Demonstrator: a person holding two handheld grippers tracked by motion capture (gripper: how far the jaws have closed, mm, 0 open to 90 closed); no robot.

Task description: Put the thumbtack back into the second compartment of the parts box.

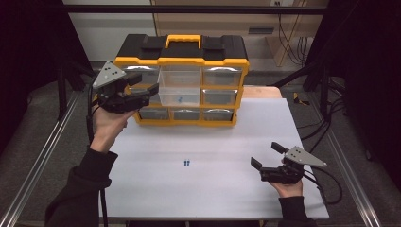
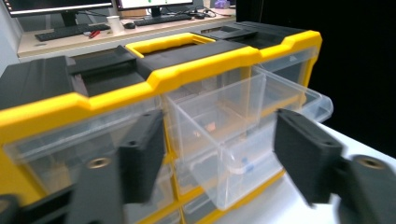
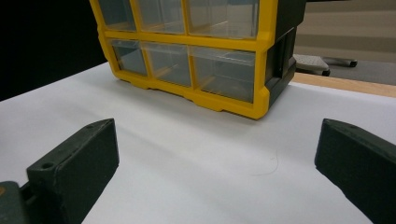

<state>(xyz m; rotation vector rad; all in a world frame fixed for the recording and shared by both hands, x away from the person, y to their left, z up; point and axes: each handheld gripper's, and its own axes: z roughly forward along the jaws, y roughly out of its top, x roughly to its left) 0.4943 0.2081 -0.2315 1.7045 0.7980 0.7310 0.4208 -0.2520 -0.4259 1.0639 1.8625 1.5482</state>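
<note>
Now released, left claw (image 1: pixel 150 90) just beside the pulled-out clear drawer (image 1: pixel 179 90).

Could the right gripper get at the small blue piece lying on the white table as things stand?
Probably yes. The right gripper is open and low over the table, and bare surface lies between it and the blue piece; the organizer stands farther back.

Left gripper (image 1: pixel 142 90) raised with jaws parted; right gripper (image 1: pixel 265 158) held low, jaws wide.

No readable text — organizer box (image 1: pixel 182 61) unlabelled, monitors (image 2: pixel 60 5) too blurred
</note>
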